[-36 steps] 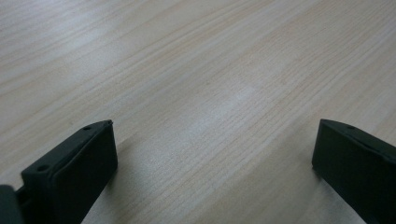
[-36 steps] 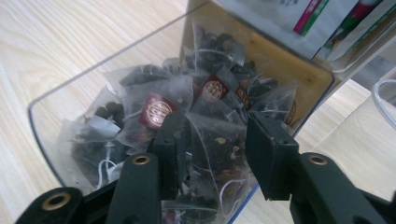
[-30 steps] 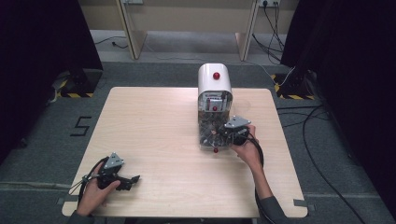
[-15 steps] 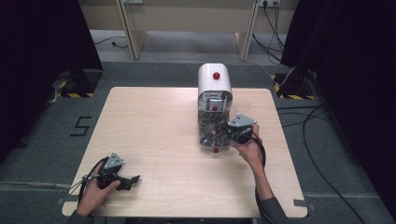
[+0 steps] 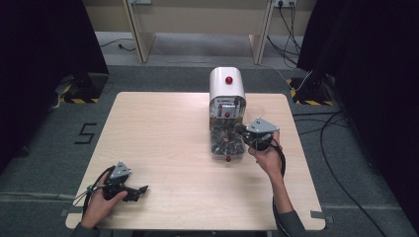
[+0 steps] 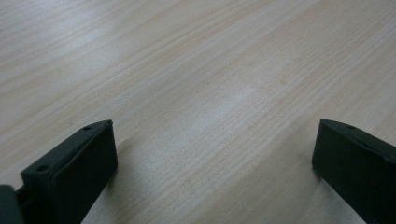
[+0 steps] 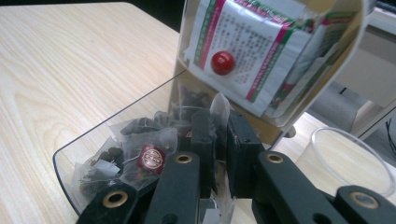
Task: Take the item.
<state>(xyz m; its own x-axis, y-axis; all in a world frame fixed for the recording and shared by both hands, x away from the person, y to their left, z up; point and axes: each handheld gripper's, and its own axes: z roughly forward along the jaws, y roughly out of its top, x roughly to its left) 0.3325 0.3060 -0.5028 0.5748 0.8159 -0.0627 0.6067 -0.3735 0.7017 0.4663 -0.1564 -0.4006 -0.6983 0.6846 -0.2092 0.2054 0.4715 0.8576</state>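
Right gripper (image 7: 217,140), lower centre of its own view, jaws just closed, now clamped on clear tea sachet (image 7: 219,112) in open tray (image 7: 93,135) of white dispenser (image 5: 226,86). Pinch sits at sachet's top corner, likely so bag hangs free when lifted. Clear cup (image 7: 350,158) waits lower right, probably sachet's destination. Left gripper (image 5: 132,190), lower left of high view, jaws apart, idle on table (image 5: 163,128), out of the way.

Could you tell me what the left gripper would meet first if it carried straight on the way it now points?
Probably just the bare table: the left gripper has open jaws angled down at the wood, with nothing lying ahead.
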